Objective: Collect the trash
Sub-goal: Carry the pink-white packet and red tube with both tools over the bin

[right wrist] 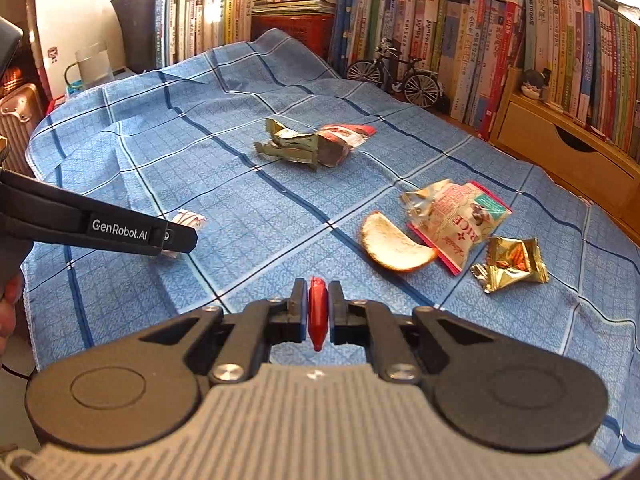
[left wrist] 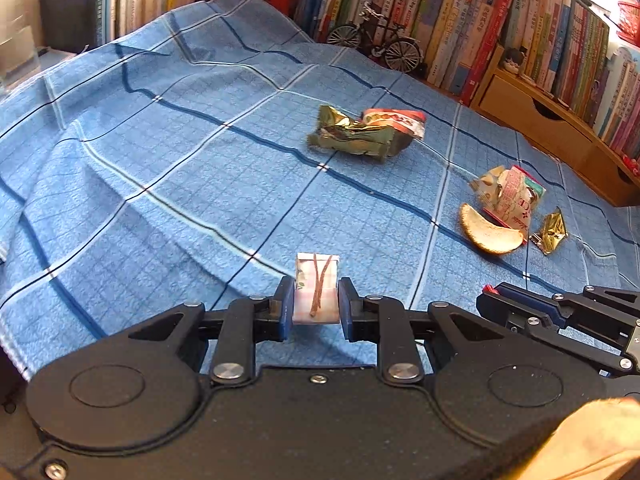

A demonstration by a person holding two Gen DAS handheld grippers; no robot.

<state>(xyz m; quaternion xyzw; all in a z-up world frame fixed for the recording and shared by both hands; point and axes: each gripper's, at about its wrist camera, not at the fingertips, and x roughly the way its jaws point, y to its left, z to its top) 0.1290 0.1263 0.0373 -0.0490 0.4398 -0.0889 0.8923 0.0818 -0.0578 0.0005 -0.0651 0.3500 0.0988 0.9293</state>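
Note:
My left gripper [left wrist: 316,292] is shut on a small white and pink folded wrapper [left wrist: 316,292], held just above the blue checked cloth [left wrist: 160,160]. In the right wrist view that left gripper [right wrist: 176,236] shows from the side with the wrapper [right wrist: 188,218] at its tip. My right gripper [right wrist: 318,300] is shut on a thin red wrapper [right wrist: 318,312]. On the cloth lie a crumpled gold and red bag [right wrist: 312,144], a rice cracker packet [right wrist: 456,216], a curved peel-like piece [right wrist: 392,246] and a gold sachet [right wrist: 510,264].
Rows of books [right wrist: 460,40] and a model bicycle [right wrist: 396,74] line the back. A wooden drawer unit [right wrist: 568,152] stands at the right. A glass mug [right wrist: 90,66] sits at the far left corner. A hand [right wrist: 10,296] holds the left gripper.

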